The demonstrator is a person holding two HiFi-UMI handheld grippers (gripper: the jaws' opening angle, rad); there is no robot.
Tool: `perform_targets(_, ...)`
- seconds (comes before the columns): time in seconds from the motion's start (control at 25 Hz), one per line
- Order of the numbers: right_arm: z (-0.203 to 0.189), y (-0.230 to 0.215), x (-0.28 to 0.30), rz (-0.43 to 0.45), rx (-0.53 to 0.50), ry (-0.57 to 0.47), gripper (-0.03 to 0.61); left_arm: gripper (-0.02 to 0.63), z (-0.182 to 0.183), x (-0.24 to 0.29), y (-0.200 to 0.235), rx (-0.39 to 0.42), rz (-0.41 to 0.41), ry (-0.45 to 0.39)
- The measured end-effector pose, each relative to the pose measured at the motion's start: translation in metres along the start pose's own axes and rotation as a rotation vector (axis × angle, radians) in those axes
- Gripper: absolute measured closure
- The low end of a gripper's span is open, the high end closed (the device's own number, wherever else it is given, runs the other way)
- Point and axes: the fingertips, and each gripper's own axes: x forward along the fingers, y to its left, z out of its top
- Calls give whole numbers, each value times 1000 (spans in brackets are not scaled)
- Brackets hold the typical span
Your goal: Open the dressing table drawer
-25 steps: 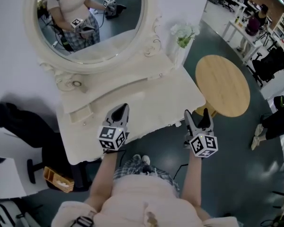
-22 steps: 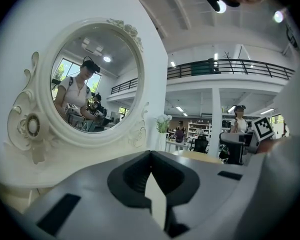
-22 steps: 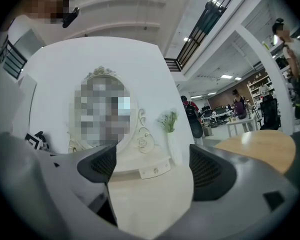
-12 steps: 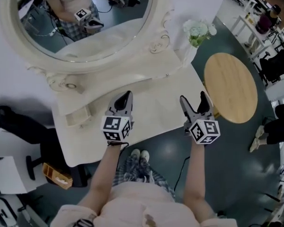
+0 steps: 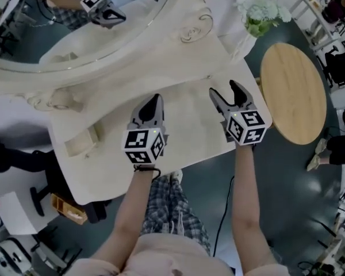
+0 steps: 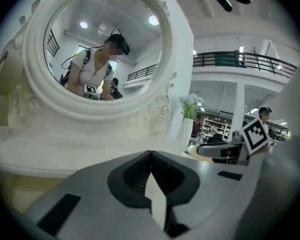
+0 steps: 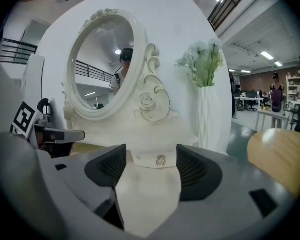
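The cream dressing table (image 5: 103,165) carries a big oval mirror (image 5: 75,45). A small drawer front with a metal knob (image 7: 161,160) sits under the mirror's right scroll, and shows in the head view as the knob (image 5: 210,77). My right gripper (image 5: 226,92) is open above the tabletop and points at that knob; in the right gripper view the knob lies between the tips of my right gripper (image 7: 151,154), a little ahead and not touched. My left gripper (image 5: 152,104) is shut on nothing over the middle of the tabletop; its jaws meet in the left gripper view (image 6: 150,155).
A white vase of flowers (image 5: 254,13) stands at the table's right back corner. A round wooden side table (image 5: 293,91) is right of the dressing table. A second small drawer (image 5: 82,144) sticks out at the left. A black chair (image 5: 17,160) stands left.
Both grippers have moved forward over the tabletop toward the mirror. The right one now faces the small drawer's knob. Their states are unchanged.
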Motion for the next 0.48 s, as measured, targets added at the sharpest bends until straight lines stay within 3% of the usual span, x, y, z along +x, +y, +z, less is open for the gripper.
perform_targets(0.48,-51,-17,70,-52,-21,177,354,588,-32,22,-3,-27,-22,55)
